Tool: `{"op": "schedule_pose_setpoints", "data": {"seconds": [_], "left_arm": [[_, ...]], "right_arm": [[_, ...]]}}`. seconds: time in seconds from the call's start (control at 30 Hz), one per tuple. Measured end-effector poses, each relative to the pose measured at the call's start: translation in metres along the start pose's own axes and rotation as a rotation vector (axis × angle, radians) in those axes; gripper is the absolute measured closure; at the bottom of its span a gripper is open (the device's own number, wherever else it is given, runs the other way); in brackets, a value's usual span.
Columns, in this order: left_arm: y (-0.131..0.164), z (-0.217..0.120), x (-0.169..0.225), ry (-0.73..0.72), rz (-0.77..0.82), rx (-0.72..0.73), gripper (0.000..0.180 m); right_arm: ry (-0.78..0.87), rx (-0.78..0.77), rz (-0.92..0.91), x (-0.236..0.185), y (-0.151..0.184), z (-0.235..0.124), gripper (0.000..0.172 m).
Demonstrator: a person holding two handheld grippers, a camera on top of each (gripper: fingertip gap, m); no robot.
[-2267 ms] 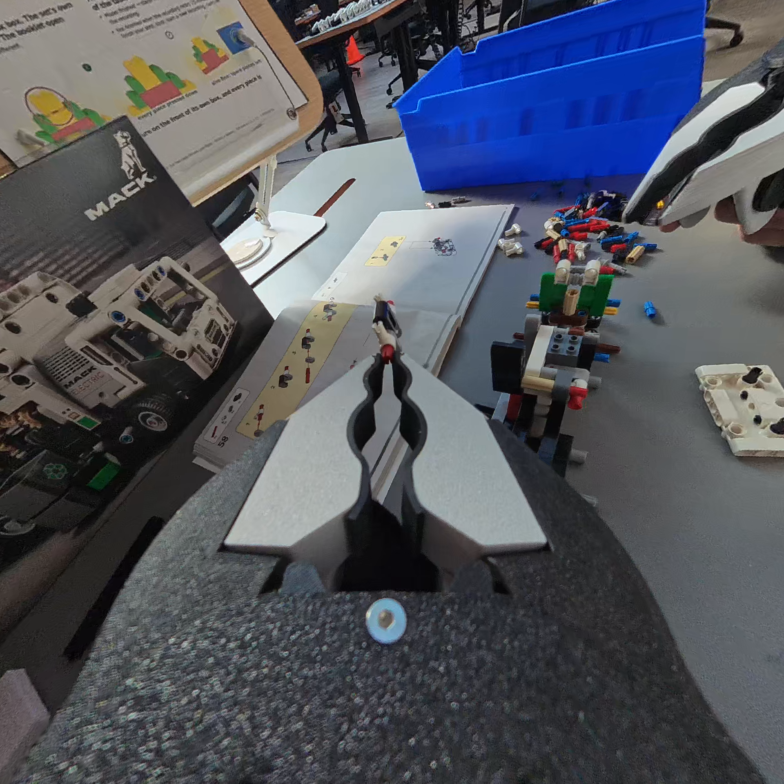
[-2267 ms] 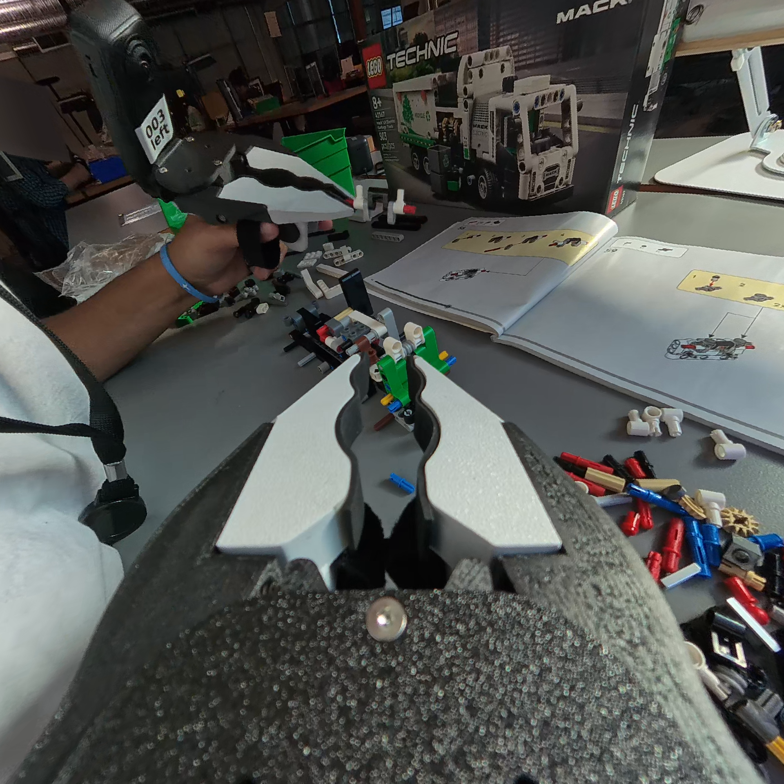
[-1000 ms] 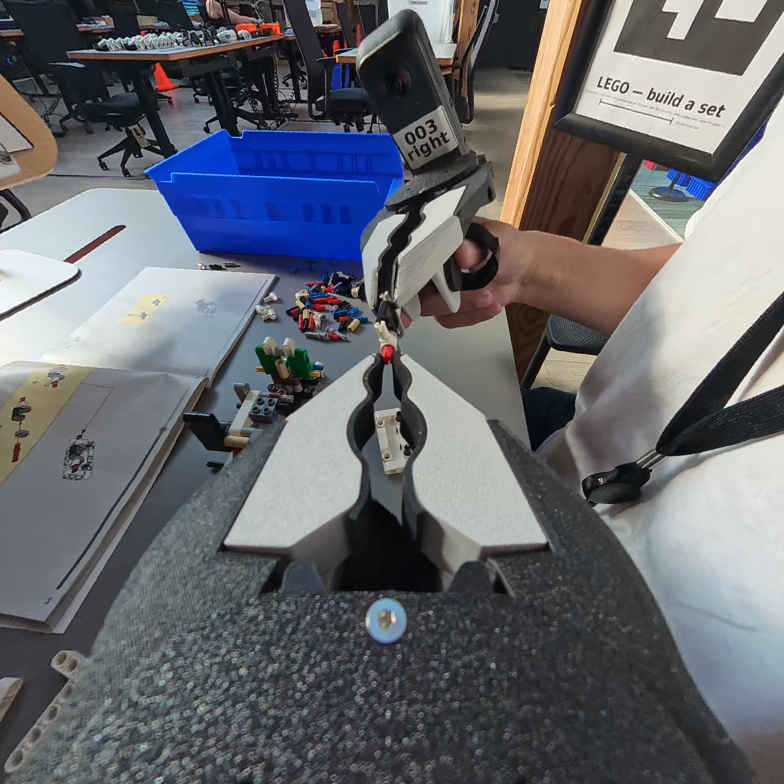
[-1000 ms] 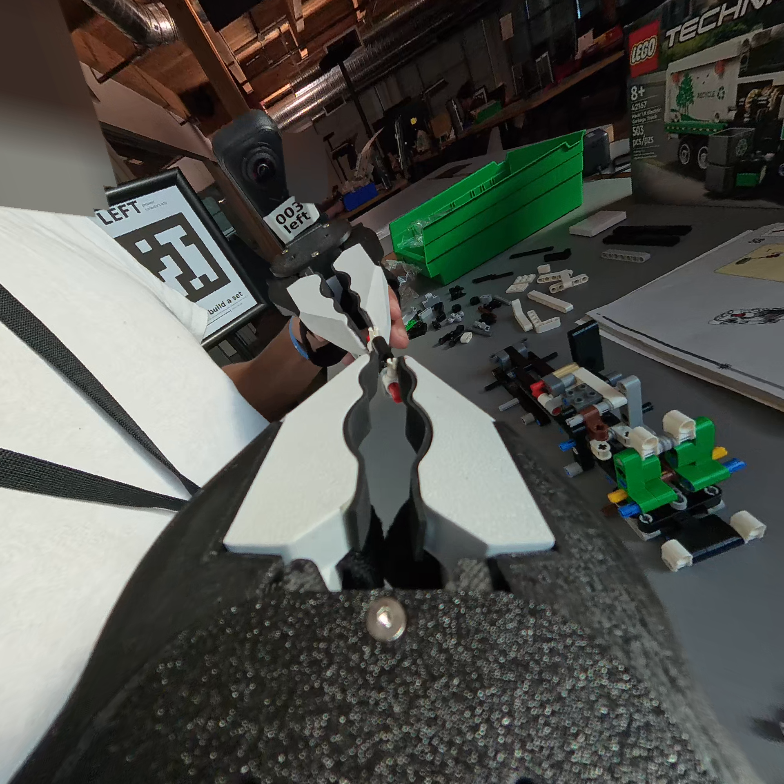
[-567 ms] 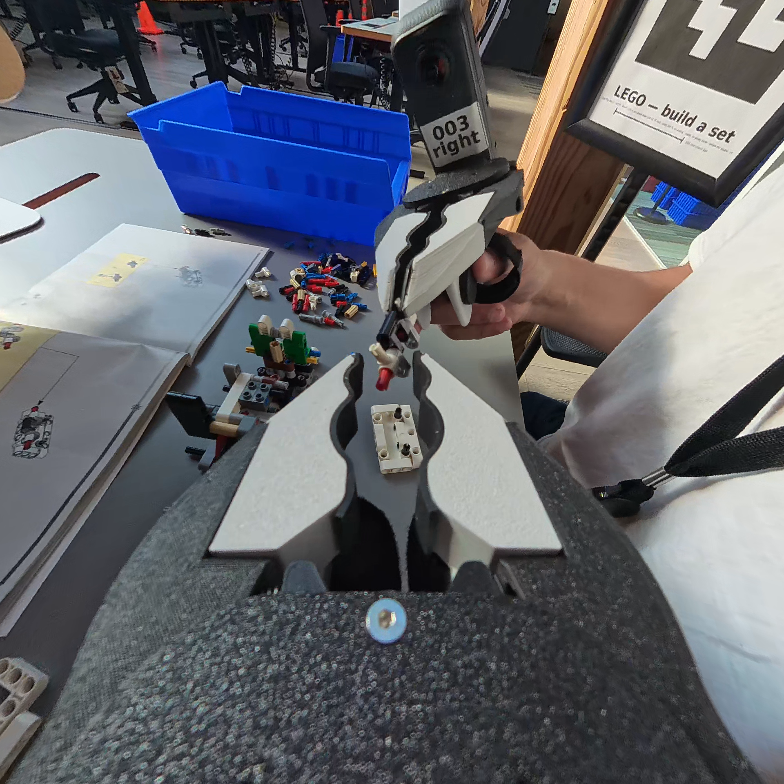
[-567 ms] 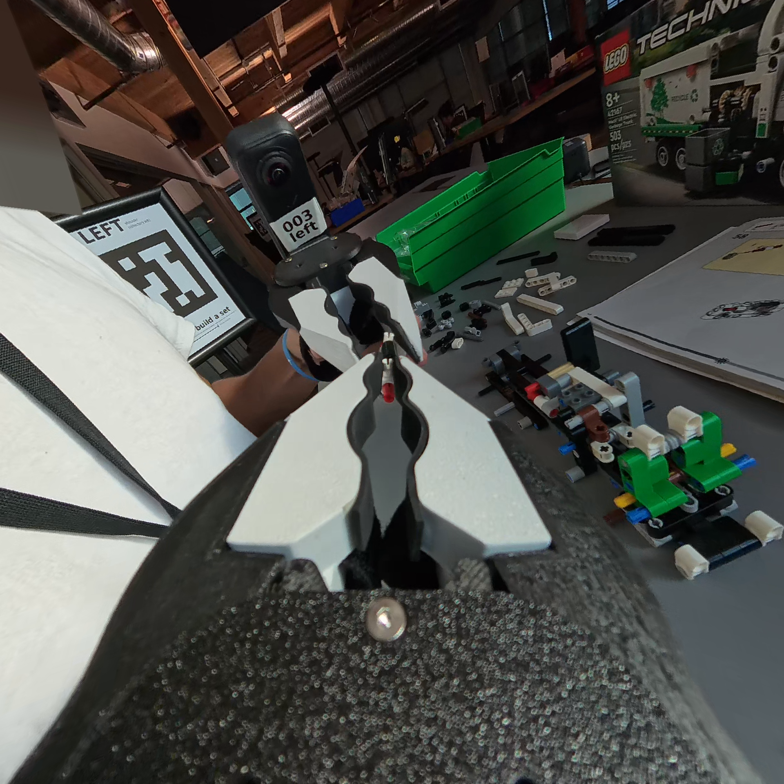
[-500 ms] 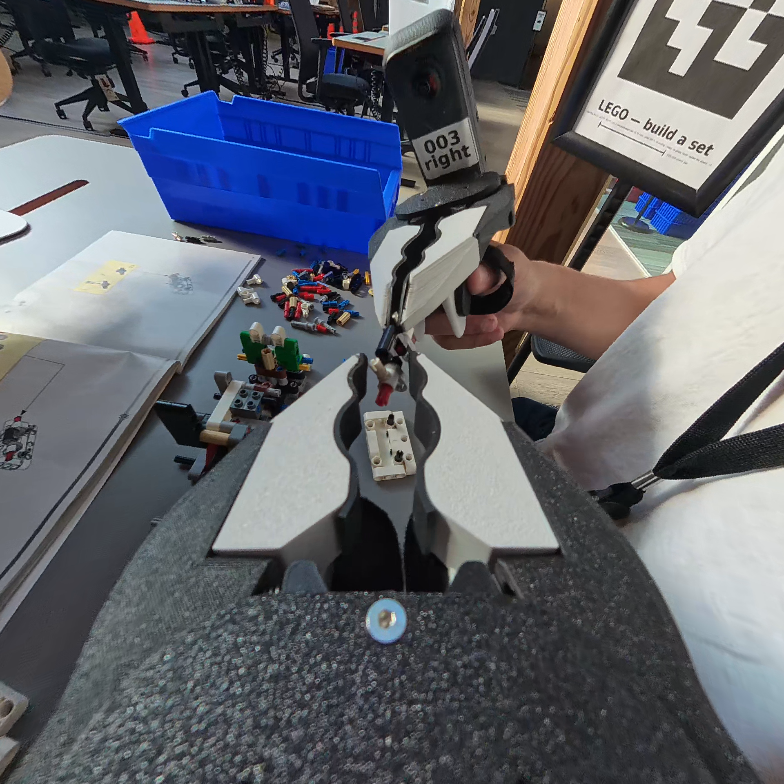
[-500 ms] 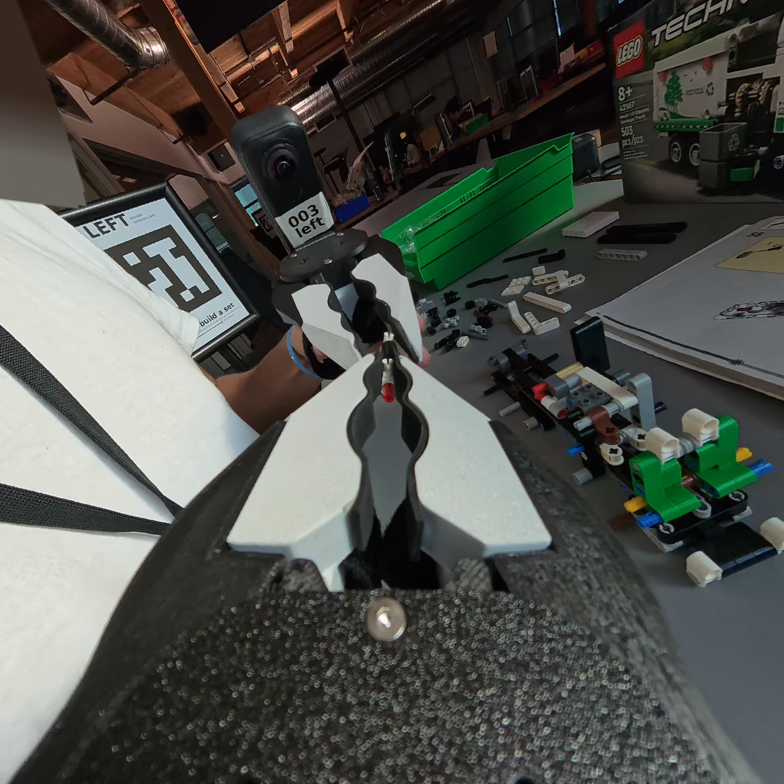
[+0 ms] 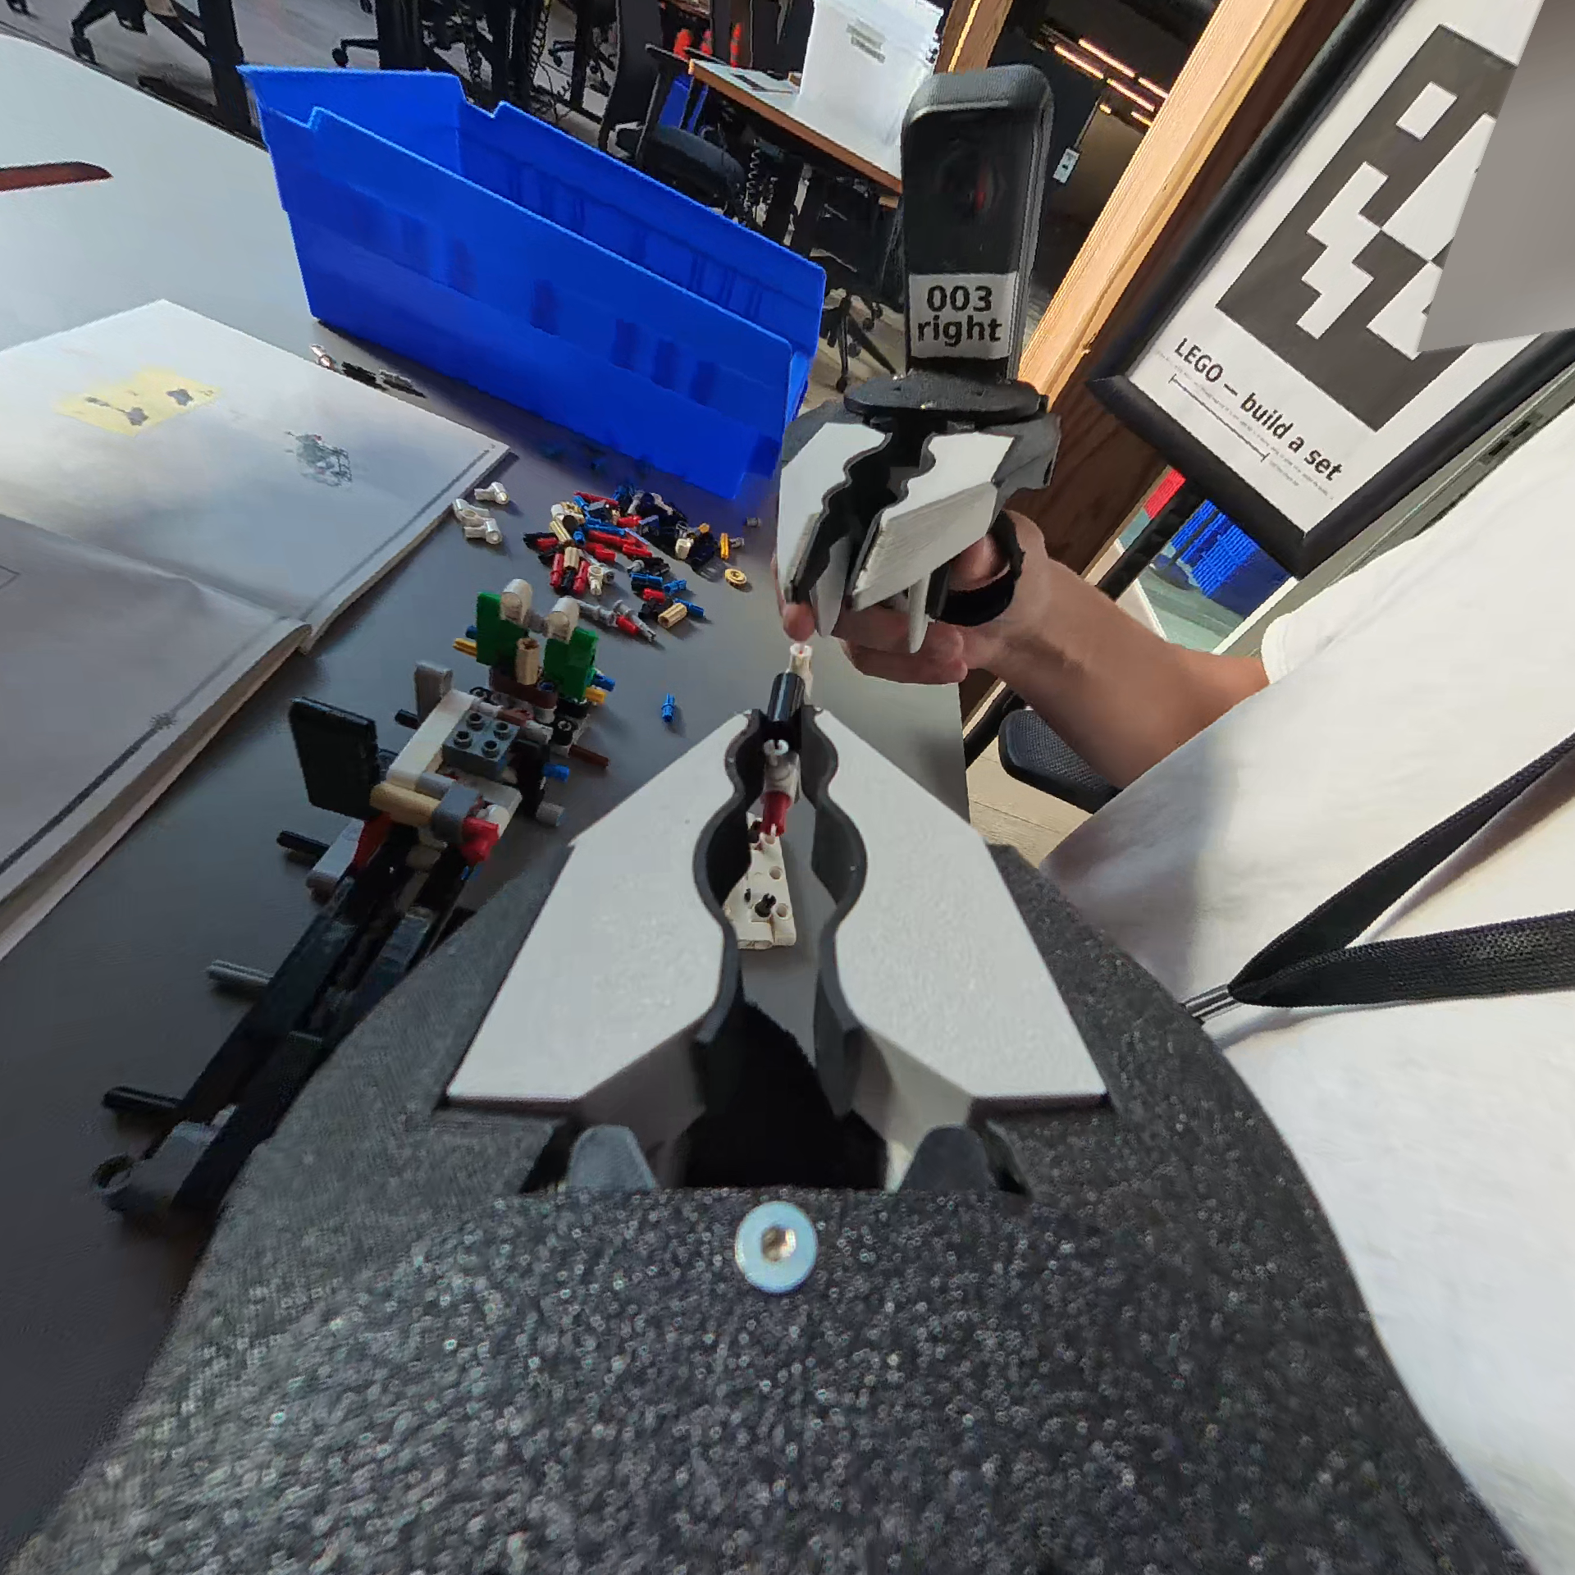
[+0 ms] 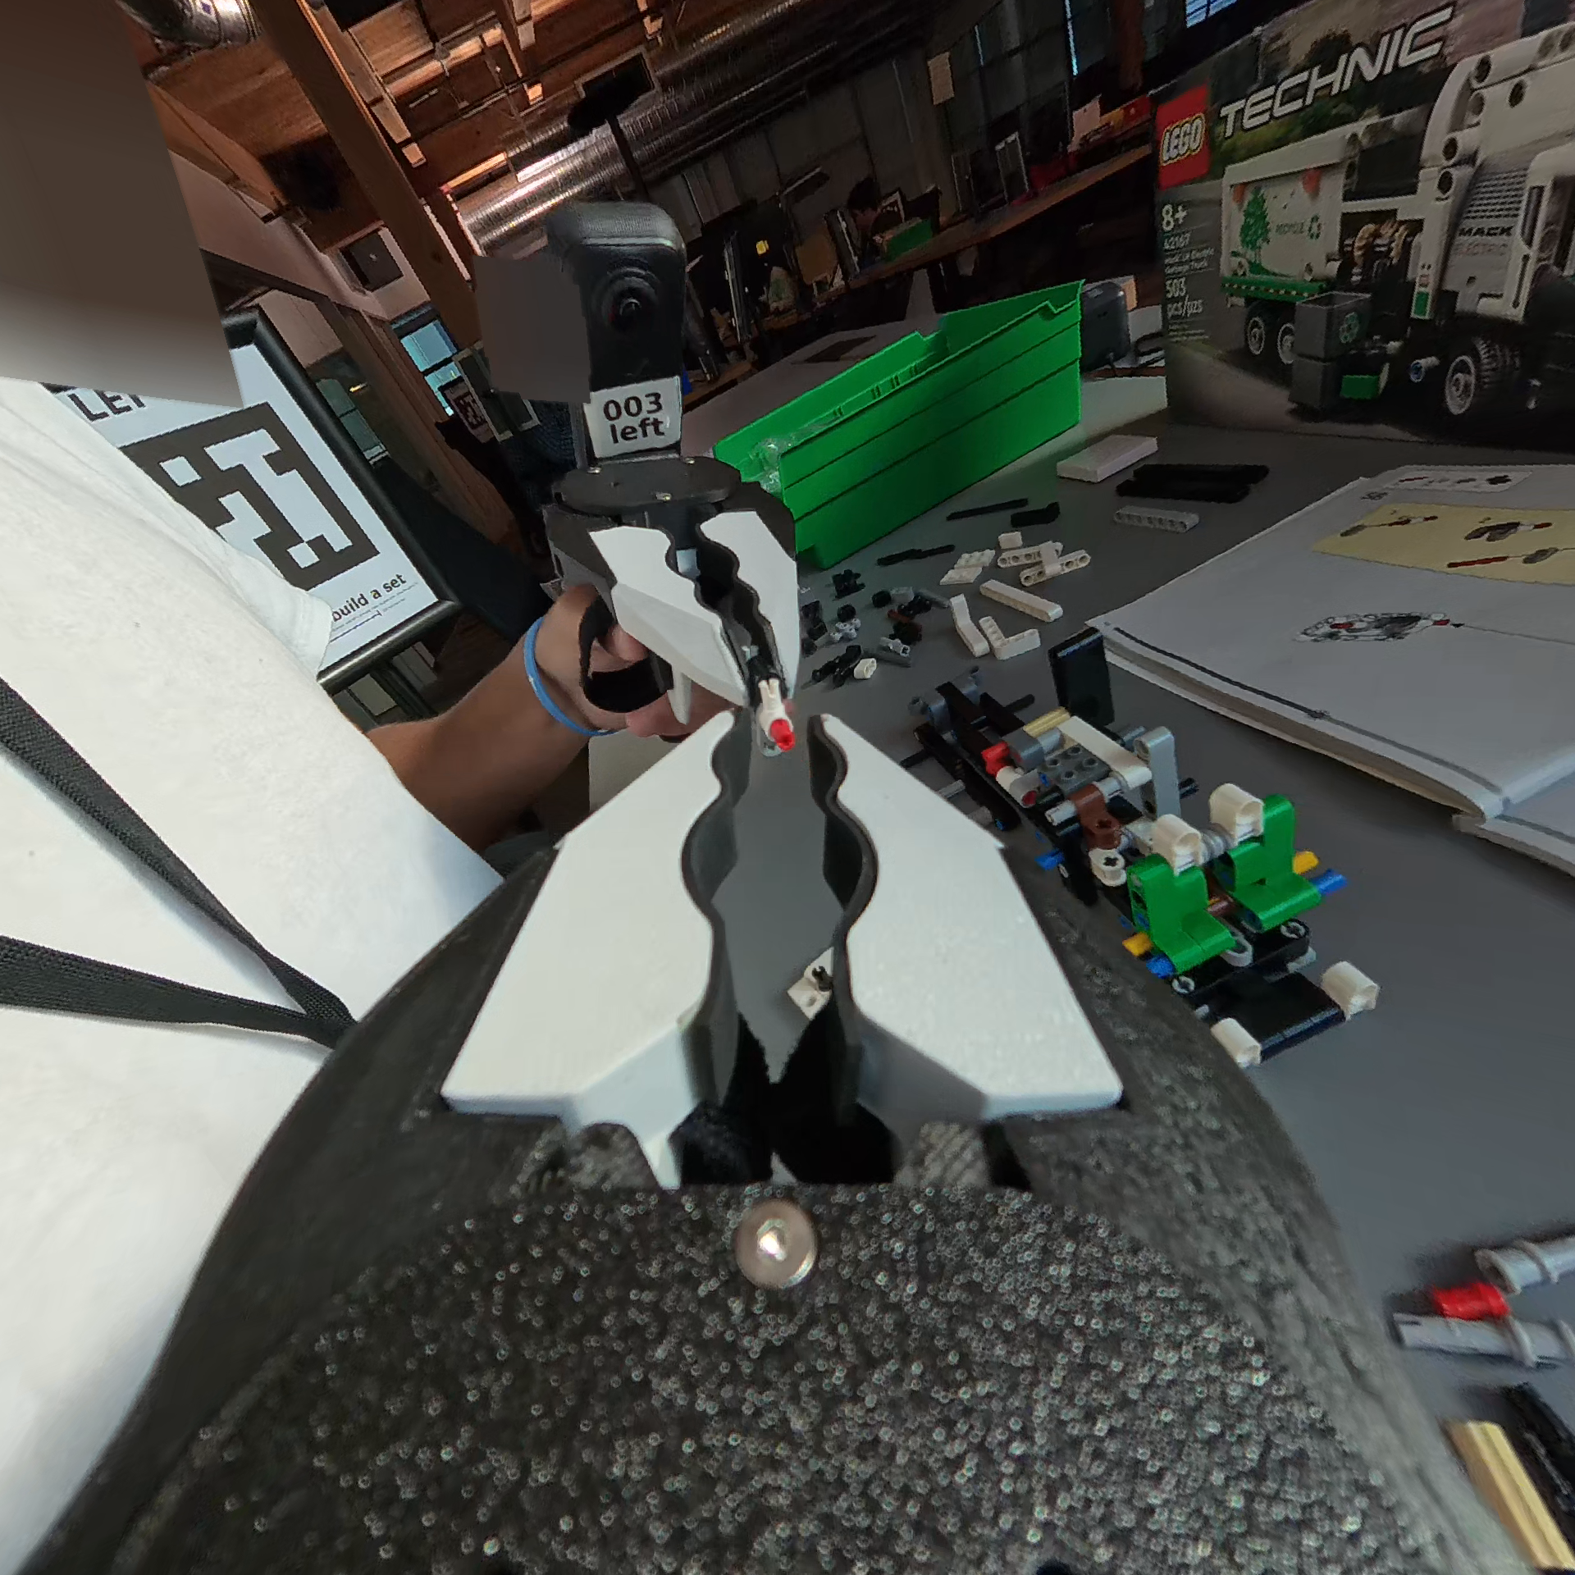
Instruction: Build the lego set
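Left wrist view: the left gripper (image 9: 780, 724) is closed on a small rod (image 9: 784, 695) made of a black, a white and a red part. The black part stands out past the fingertips, with a cream end above it and the red end lower, seen in the hollow between the fingers. The cream end points at the right gripper (image 9: 810, 609), which hangs just above it. I cannot tell if they touch. On the table (image 9: 213, 895) a half-built model (image 9: 477, 767) lies to the left, and a blue bin (image 9: 545, 281) stands behind. The camera on the right gripper has a white label, and a framed sign (image 9: 1329, 281) has writing under its pattern.

Right wrist view: the right gripper (image 10: 777, 724) is open. The red end of the rod (image 10: 780, 731) stands between its fingertips, with a gap on each side. The left gripper (image 10: 758, 673) is the nearer one, since it carries the rod. A printed box (image 10: 1364, 213) with a truck picture stands far right, and a green bin (image 10: 920, 443) beside it
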State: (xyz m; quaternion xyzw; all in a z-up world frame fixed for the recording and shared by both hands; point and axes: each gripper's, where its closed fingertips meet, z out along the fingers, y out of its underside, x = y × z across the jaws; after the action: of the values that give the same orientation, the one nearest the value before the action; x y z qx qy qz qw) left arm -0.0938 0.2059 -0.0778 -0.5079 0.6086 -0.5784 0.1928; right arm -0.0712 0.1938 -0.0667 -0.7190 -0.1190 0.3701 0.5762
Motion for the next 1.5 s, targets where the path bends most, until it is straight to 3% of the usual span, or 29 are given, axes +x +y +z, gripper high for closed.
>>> {"op": "schedule_pose_setpoints", "data": {"seconds": [0.23,0.43,0.7,0.83,1.13,1.37,1.5], "left_arm": [[0.003,0.006,0.009,0.006,0.075,-0.031,0.175],[0.003,0.01,0.011,-0.015,0.163,-0.035,0.175],[0.002,0.009,0.013,-0.209,0.635,-0.079,0.176],[0.01,0.01,0.012,-0.299,0.883,-0.156,0.177],[-0.006,0.002,0.018,-0.246,0.767,-0.02,0.176],[0.001,0.006,0.017,-0.273,0.853,-0.069,0.176],[0.009,0.01,0.014,-0.299,0.914,-0.119,0.176]], "right_arm": [[-0.061,-0.047,-0.007,-0.007,0.007,0.009,0.156],[-0.097,-0.062,0.076,-0.008,0.013,0.012,0.167],[-0.234,-0.041,0.558,-0.005,0.015,0.015,0.169],[-0.212,-0.078,0.636,-0.002,0.023,0.017,0.169],[-0.269,-0.023,0.477,-0.008,0.01,0.007,0.155],[-0.346,-0.01,0.654,-0.007,0.013,0.014,0.17],[-0.318,-0.021,0.707,-0.002,0.022,0.016,0.17]]}}
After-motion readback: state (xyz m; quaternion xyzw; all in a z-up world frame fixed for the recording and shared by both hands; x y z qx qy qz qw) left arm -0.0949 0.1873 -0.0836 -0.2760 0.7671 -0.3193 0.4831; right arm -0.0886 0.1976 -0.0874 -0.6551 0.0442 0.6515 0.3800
